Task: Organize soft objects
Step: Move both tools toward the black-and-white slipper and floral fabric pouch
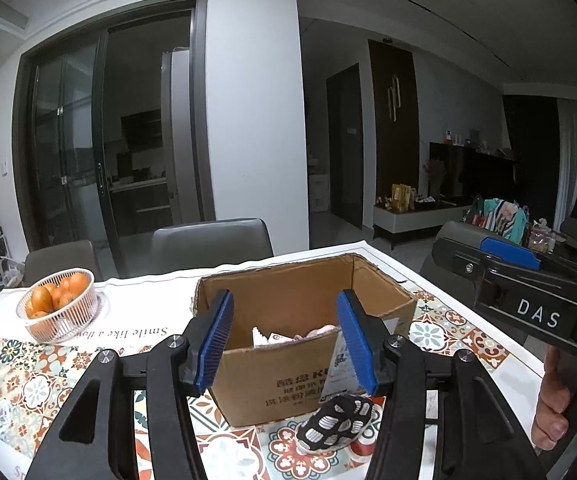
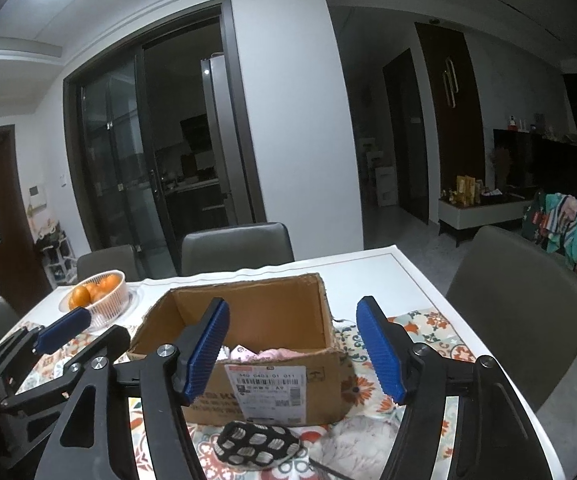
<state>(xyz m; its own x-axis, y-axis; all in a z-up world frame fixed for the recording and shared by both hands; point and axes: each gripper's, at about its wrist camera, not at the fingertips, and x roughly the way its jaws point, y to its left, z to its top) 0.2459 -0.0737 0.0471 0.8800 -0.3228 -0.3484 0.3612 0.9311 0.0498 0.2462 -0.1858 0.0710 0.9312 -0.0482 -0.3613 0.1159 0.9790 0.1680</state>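
We see an open corrugated cardboard box [image 2: 248, 344] holding crumpled pink cloth [image 2: 276, 354]; just before it lies a soft black-and-white patterned sock [image 2: 256, 446]. Our left gripper [image 1: 286, 338] and right gripper [image 2: 308, 350], ribbed blue pads, stand open and empty before the box. The right gripper's body reads "DAS".

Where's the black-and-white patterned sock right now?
The sock lies on the patterned tablecloth against the cardboard box's near side, bottom centre in both wrist views.
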